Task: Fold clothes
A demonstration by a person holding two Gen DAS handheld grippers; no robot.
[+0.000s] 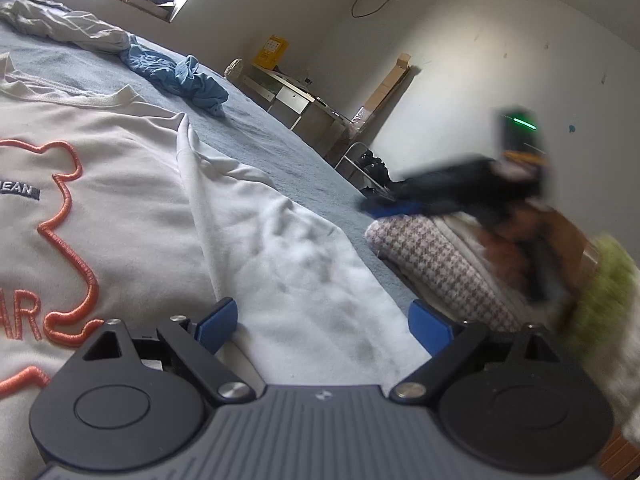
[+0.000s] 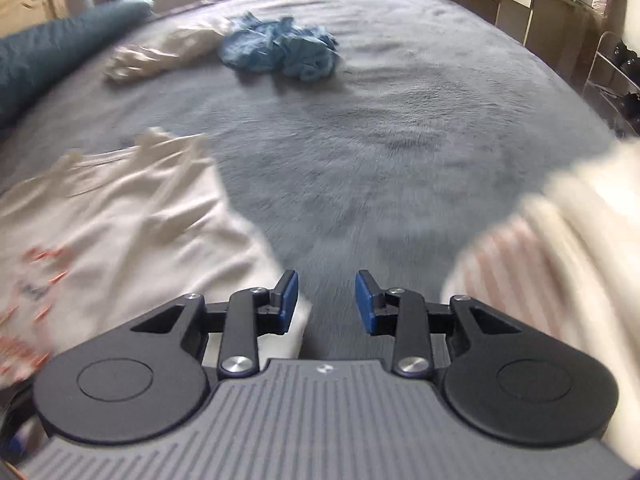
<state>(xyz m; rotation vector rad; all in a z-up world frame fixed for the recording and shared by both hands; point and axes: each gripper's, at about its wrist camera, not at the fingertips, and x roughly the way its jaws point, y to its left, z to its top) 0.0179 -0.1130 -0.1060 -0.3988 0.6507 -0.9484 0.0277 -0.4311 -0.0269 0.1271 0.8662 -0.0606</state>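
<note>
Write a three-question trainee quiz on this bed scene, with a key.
1. True or false: the crumpled blue garment lies folded on the cream sweatshirt with orange embroidered outline.
2. Which tool has nothing between its blue pads: A left tool, B right tool?
3. Fill in: the folded houndstooth-patterned cloth rests on the grey-blue plush ____.

Key: 1 false, it lies apart, unfolded, farther up the bed. 2 B; the left straddles a white sleeve, open. 3 bedspread.
</note>
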